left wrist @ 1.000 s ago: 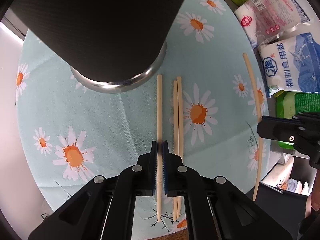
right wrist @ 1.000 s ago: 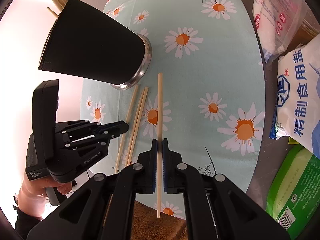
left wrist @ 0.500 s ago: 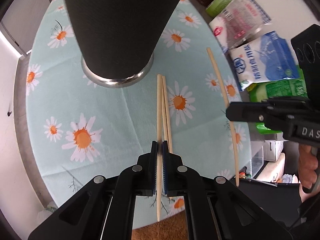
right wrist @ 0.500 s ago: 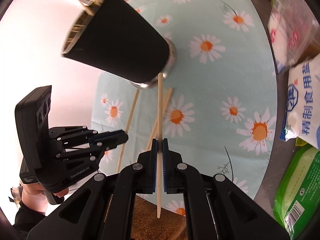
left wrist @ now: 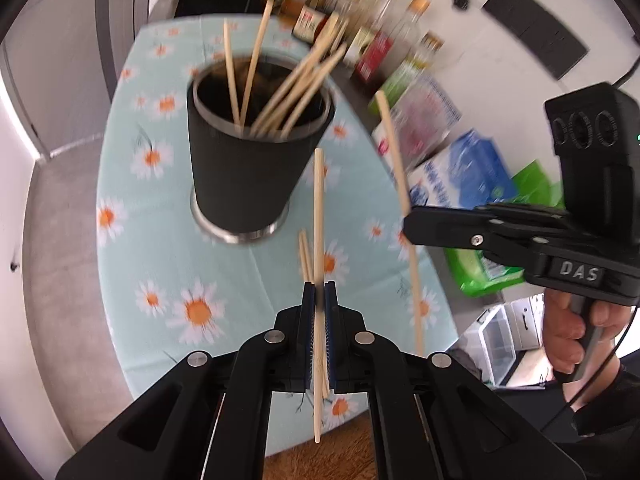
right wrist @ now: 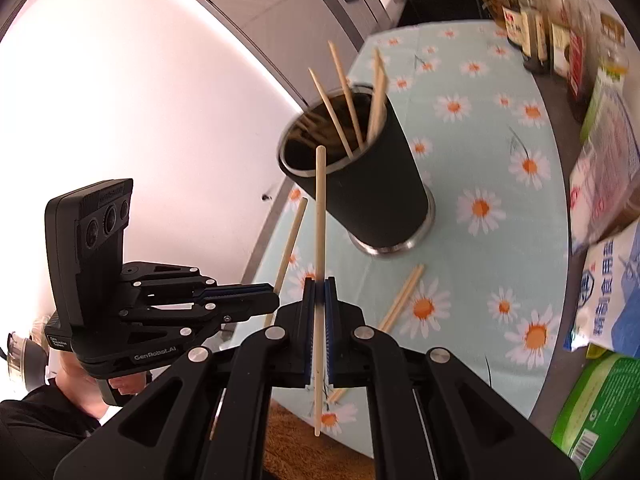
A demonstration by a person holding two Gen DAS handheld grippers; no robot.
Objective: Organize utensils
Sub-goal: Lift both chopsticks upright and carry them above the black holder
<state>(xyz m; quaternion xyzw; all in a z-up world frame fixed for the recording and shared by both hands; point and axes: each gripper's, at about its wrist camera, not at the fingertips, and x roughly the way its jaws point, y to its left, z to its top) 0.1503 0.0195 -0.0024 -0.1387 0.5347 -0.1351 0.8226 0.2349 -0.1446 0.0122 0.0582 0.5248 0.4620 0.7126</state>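
Pale teal cloth printed with white, orange-centred daisies covers our bench [left wrist: 132, 248], smooth and creased along a fold or two. On it stands the tall black holder [left wrist: 248, 184], a matte tapering cup with a bright metal rim and foot, wider at the mouth than at the base. Thin, round, pale wooden chopsticks lean in a loose fan inside it [left wrist: 288, 92].

Along the far and right edges of the bench we see glossy plastic food bags, one blue and white [right wrist: 608, 300] and one green [right wrist: 592, 408], and behind them a row of bottles [right wrist: 552, 40], too blurred for us to read.

Our left tongs [left wrist: 319, 300] are clenched on one chopstick [left wrist: 318, 208], which runs straight ahead with its tip overlapping the holder's right side in the left view. Our right tongs [right wrist: 319, 296] are likewise clamped on a second chopstick [right wrist: 320, 216], its tip overlapping the holder's near rim. Both held sticks seem raised off the cloth, though we cannot be sure of the height.

Two loose chopsticks [right wrist: 404, 292] lie side by side on the cloth in front of the holder, touching or nearly so. In the left view they sit partly behind the held stick.
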